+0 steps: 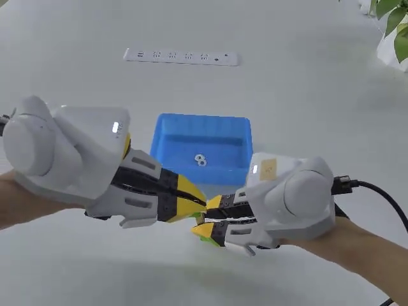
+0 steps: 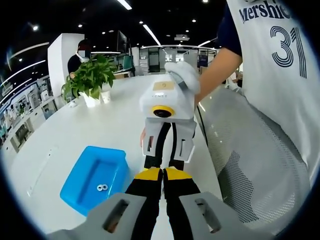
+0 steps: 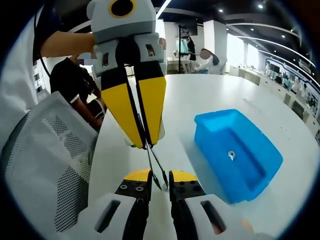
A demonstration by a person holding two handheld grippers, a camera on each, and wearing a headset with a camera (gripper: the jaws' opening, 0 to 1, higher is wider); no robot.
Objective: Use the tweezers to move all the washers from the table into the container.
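The container (image 1: pixel 172 137) sits mid-frame with two washers (image 1: pixel 201 160) in it. Above it lies a power strip (image 1: pixel 182 57), and at the upper right a plant (image 1: pixel 394 25). Below it the left gripper (image 1: pixel 199 205) and right gripper (image 1: pixel 207 223) meet, the tweezers (image 3: pixel 154 165) between their tips.

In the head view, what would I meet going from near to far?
Left gripper and right gripper together, tip to tip → blue container with two washers inside → power strip.
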